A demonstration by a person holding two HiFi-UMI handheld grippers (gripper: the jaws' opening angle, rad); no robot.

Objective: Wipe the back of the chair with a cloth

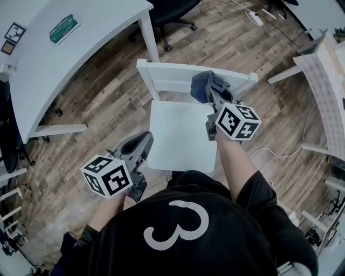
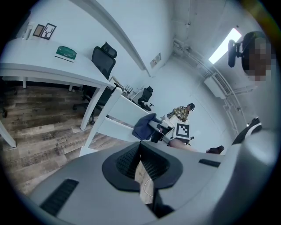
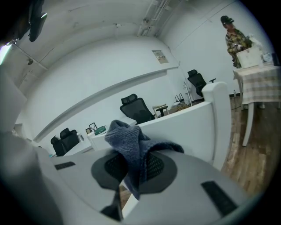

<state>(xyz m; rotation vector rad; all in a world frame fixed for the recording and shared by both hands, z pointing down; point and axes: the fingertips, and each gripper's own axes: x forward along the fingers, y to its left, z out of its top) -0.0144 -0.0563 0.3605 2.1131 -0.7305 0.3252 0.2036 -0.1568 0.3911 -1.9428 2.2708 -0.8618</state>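
A white wooden chair (image 1: 180, 137) stands in front of me, its back rail (image 1: 172, 73) on the far side. My right gripper (image 1: 213, 90) reaches over the seat and is shut on a blue-grey cloth (image 1: 201, 86), which rests against the top of the back rail. In the right gripper view the cloth (image 3: 127, 140) bunches between the jaws and hangs down, with the chair back (image 3: 197, 127) just beyond. My left gripper (image 1: 141, 142) hangs low beside the seat's left front corner, shut and holding nothing. Its own view shows the chair back (image 2: 116, 127) and the cloth (image 2: 144, 126) ahead.
A white desk (image 1: 81, 54) with a green book (image 1: 64, 28) stands at the left. A black office chair (image 1: 172, 13) is behind the white chair. A table with a checked cover (image 1: 323, 81) is at the right, and a cable (image 1: 285, 153) lies on the wood floor.
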